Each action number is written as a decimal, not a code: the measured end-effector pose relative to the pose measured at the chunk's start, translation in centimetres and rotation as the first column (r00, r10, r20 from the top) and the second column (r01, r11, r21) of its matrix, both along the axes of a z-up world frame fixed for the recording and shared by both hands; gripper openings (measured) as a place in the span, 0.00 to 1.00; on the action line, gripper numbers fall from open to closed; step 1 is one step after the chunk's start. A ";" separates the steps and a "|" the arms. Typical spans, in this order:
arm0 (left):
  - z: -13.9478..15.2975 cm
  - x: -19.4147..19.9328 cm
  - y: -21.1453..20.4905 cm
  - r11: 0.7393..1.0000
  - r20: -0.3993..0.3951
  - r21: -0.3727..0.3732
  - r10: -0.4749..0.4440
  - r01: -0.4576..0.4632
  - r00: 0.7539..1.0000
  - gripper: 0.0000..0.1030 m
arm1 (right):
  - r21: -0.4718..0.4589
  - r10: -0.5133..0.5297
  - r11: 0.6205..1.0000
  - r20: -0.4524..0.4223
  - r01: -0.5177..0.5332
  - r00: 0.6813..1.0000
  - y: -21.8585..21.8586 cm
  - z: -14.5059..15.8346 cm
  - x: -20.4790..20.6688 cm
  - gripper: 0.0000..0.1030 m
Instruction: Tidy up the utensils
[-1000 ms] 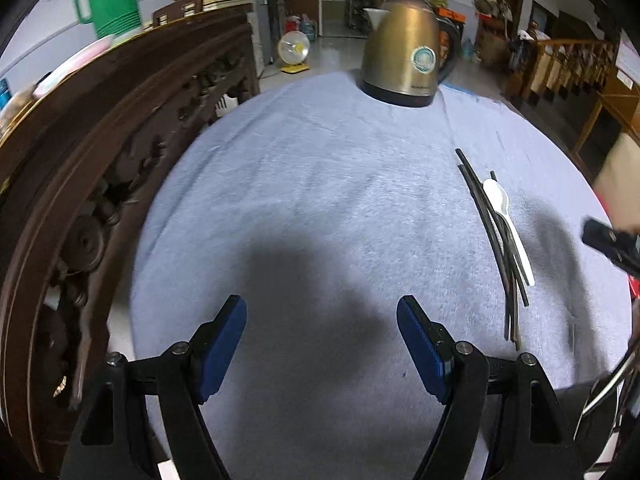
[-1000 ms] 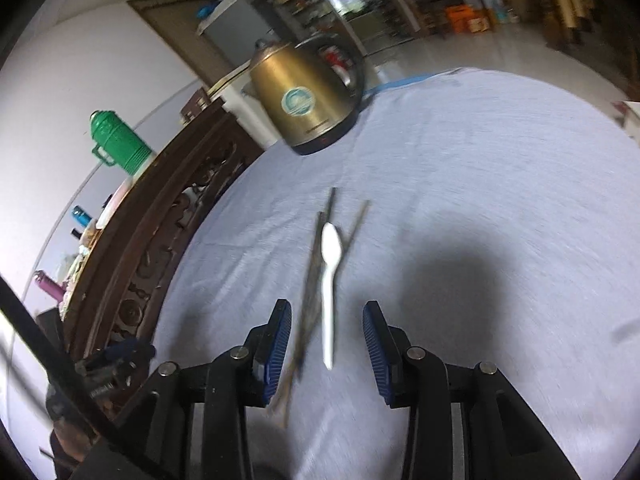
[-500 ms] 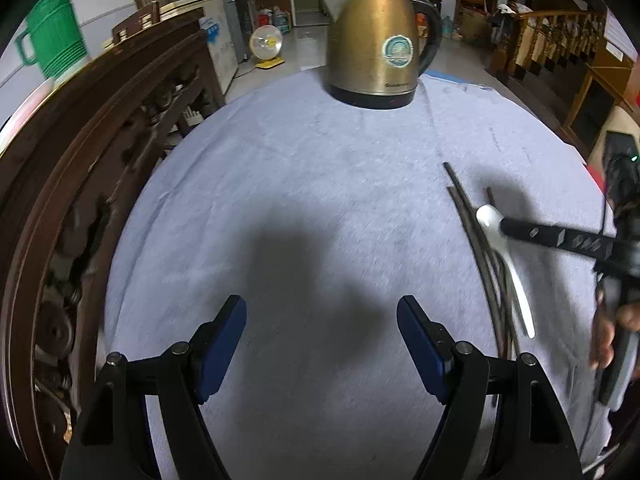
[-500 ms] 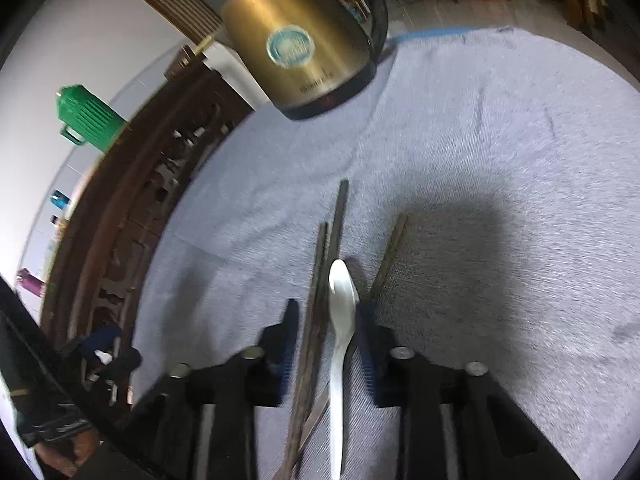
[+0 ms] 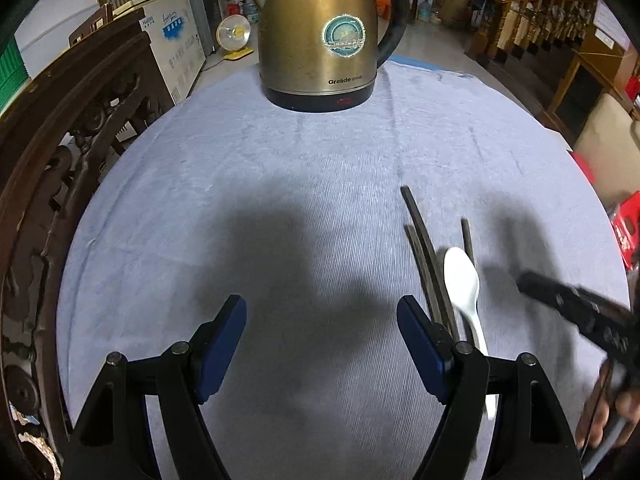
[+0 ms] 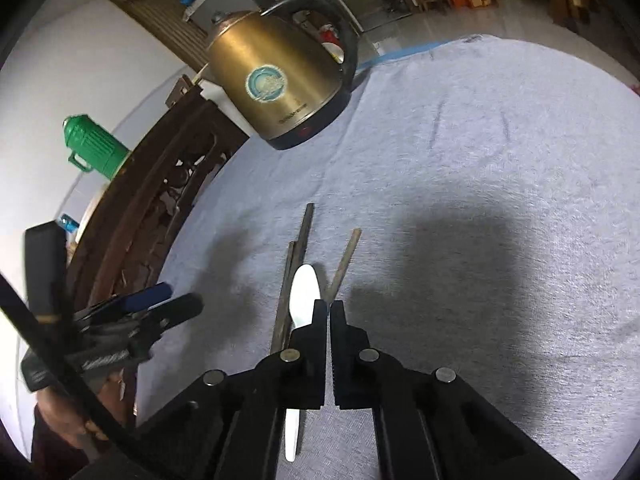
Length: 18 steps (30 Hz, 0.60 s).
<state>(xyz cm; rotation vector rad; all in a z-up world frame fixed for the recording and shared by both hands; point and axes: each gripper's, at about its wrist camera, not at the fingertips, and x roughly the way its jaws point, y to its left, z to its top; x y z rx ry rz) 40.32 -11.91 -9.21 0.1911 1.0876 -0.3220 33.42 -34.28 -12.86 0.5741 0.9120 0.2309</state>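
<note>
A white plastic spoon (image 5: 462, 280) lies on several dark chopsticks (image 5: 420, 232) on the grey cloth, right of my left gripper (image 5: 322, 344), which is open and empty just above the cloth. In the right wrist view the spoon (image 6: 304, 292) and chopsticks (image 6: 302, 240) lie directly ahead of my right gripper (image 6: 330, 312), whose jaws are shut together over the right-hand chopstick (image 6: 346, 258); whether anything is pinched is hidden. The right gripper shows blurred at the right edge of the left wrist view (image 5: 576, 312).
A gold electric kettle (image 5: 324, 36) stands at the far side of the cloth-covered table (image 5: 240, 184). A carved dark wooden rail (image 5: 60, 140) runs along the left edge. A green thermos (image 6: 94, 148) stands beyond it.
Both grippers moved forward toward the kettle. My right gripper went from open around the spoon to shut, low over the utensils.
</note>
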 end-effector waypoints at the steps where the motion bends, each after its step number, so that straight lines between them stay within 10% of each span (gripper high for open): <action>1: -0.1 0.6 -0.3 1.000 -0.004 0.000 0.007 -0.007 1.000 0.76 | 0.005 0.001 1.000 -0.002 -0.001 1.000 -0.3 -0.1 -0.1 0.03; 14: -3.0 8.1 -7.3 0.999 -0.164 -0.037 -0.005 -0.001 0.986 0.76 | 0.054 -0.039 0.998 -0.025 0.040 0.999 -3.5 -1.6 -2.0 0.04; 18: -3.9 8.8 -8.3 0.999 -0.190 -0.037 -0.004 -0.003 0.982 0.61 | 0.044 -0.032 0.998 -0.035 0.034 0.999 -3.6 -1.7 -1.5 0.04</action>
